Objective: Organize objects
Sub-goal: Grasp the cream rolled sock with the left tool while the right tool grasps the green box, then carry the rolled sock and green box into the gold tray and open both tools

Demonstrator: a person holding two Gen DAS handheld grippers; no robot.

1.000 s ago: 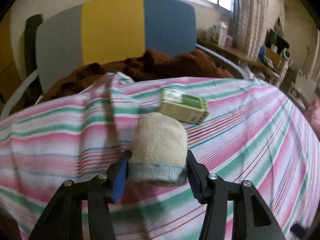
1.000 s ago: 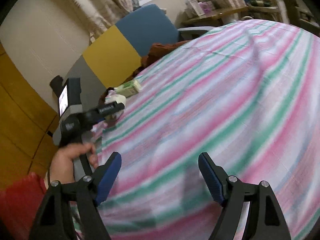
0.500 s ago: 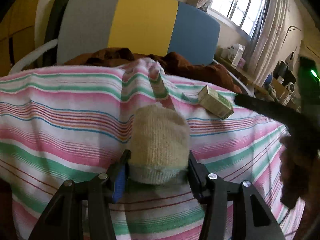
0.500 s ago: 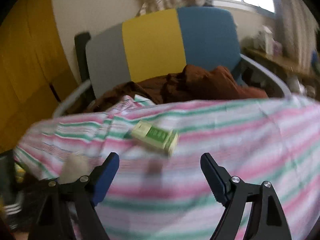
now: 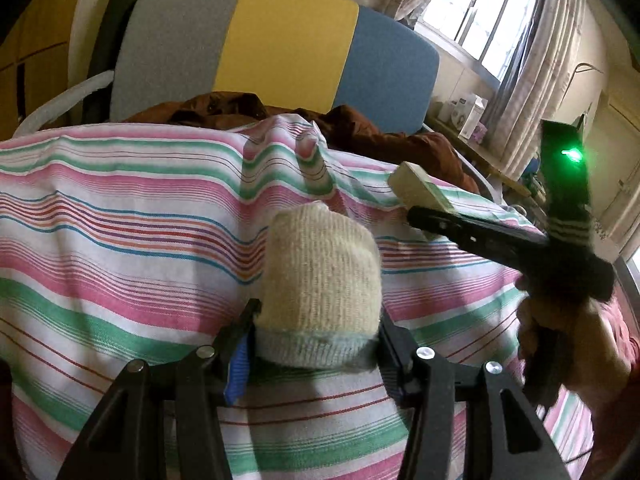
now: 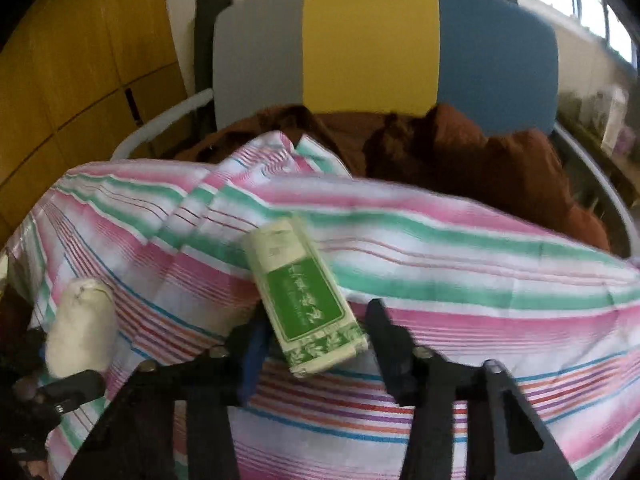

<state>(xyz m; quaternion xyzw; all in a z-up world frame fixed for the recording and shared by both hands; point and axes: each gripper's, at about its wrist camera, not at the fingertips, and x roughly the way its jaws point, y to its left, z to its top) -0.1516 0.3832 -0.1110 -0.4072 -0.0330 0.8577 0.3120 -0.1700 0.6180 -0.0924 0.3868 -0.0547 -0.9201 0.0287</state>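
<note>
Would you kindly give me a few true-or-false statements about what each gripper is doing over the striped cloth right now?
1. The left gripper is shut on a rolled cream sock. True.
2. The right gripper is closed on empty air. False: its jaws straddle the green-labelled box, not yet clamped.
3. The box lies on the striped cloth. True.
4. The chair behind the cloth is all red. False: its back is grey, yellow and blue.
</note>
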